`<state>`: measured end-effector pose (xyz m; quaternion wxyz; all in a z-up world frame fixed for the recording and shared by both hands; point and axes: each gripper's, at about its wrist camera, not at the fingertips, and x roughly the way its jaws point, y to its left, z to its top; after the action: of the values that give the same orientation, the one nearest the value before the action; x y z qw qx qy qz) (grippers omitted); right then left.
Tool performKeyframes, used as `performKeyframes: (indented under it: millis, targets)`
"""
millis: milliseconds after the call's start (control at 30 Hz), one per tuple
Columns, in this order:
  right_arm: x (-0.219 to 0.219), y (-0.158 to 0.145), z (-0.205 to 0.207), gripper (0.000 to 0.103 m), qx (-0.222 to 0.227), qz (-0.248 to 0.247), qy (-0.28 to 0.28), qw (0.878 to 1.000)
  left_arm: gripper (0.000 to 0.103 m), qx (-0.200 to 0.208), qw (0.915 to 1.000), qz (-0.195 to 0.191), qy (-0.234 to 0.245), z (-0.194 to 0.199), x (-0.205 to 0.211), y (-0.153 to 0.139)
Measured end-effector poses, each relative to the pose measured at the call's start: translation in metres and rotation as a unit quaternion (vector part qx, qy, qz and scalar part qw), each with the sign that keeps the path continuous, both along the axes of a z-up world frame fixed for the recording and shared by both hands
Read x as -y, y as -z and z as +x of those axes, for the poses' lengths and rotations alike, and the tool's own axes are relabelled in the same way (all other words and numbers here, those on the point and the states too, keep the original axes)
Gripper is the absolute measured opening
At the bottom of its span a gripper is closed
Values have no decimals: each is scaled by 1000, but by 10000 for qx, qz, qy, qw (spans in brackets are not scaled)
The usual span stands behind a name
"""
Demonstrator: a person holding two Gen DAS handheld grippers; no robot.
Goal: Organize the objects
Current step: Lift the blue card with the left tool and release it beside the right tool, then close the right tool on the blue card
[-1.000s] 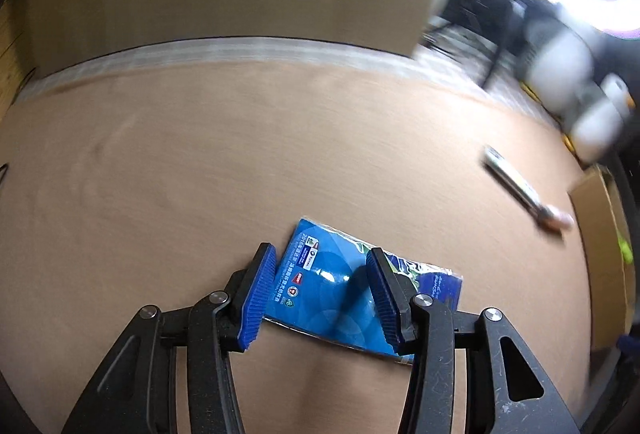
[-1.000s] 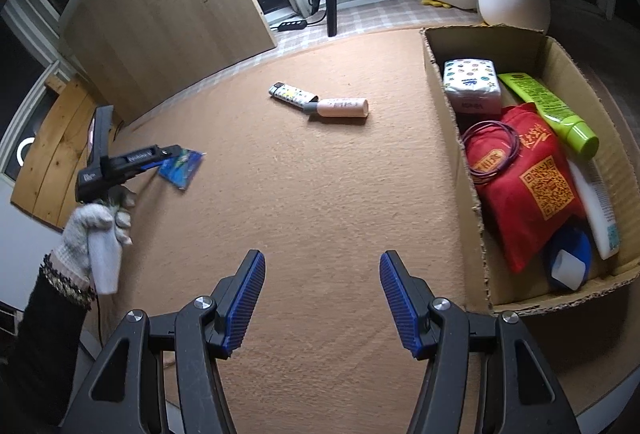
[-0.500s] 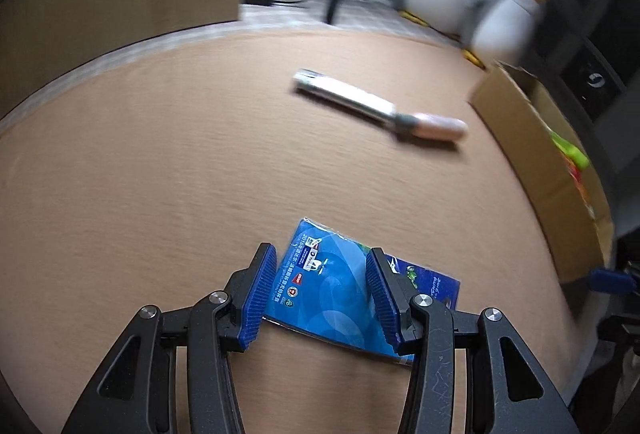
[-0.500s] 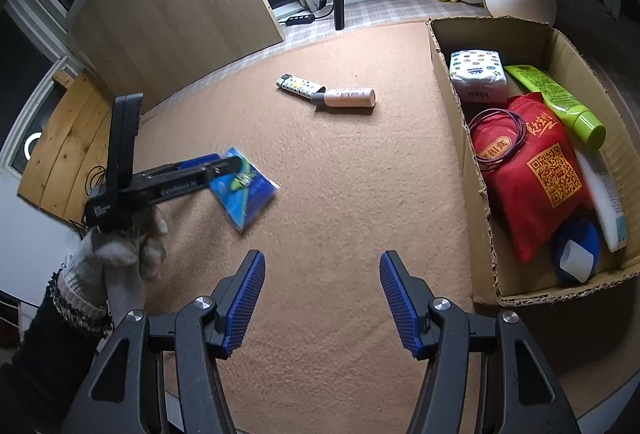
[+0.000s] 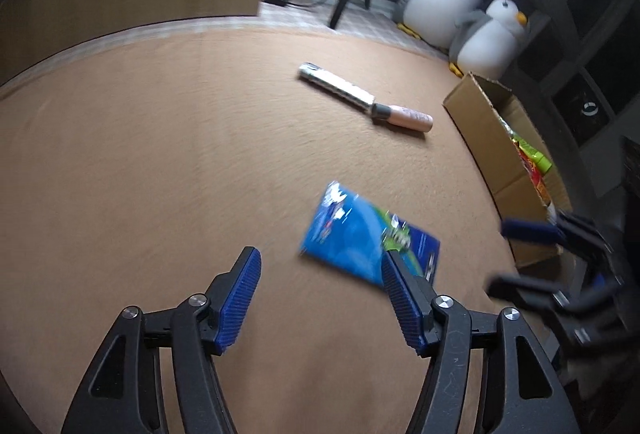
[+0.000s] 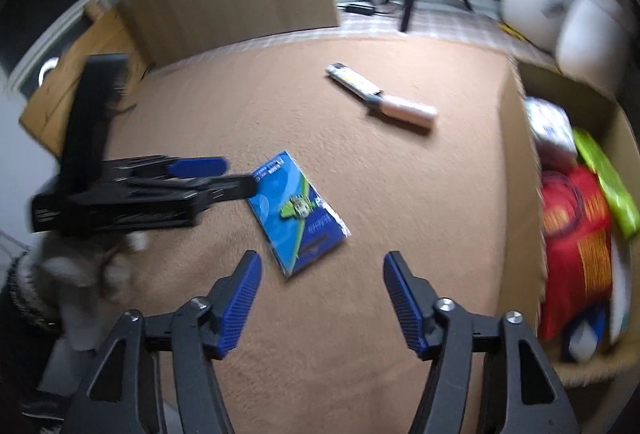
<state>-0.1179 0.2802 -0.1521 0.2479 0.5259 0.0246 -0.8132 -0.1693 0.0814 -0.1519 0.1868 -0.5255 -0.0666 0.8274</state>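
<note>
The flat blue plastic packet [image 6: 298, 211] lies loose on the tan carpeted tabletop [image 6: 360, 314], near the brown cardboard box [image 6: 520, 169], probably its destination. The left gripper [image 5: 320, 298] hovers with jaws spread, holding nothing; the right gripper [image 6: 320, 298] gapes likewise, seemingly ready to take it.

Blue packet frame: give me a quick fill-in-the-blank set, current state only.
1. The left claw is ____, gripping nothing.
2. The blue packet lies on the brown ____, outside the box.
3. The red bag sits inside the ____ box.
4. The pink tube lies ____ from the blue packet, not touching it.

Missing words: open; carpet; cardboard; apart
</note>
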Motion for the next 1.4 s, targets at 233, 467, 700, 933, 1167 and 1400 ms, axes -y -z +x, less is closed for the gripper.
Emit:
performKeyframes:
  millis: [233,467,700,933,1167,1400]
  targets:
    - [43,18,-25,63,92,419,-834,9956,69,85,9984,123,-539,44,50,-6]
    - [77,44,-41,63,293,947,-1460,9843,69,132,9964,216,-813,71,74,-7]
    - [88,54,-43,63,324,1233,-1704,9771,69,144,9954,349,-884,77,81,-8]
    - [96,57,-42,63,253,1511,-1965,9685,69,160,9955,374,-858,78,82,-8]
    - [99,58,-44,63,226,1635,-2160,9623,69,143,9957,383,-827,81,81,-11]
    - [93,56,-45,55,310,1460,-1998,9684,69,141,9954,385,-861,78,82,-12]
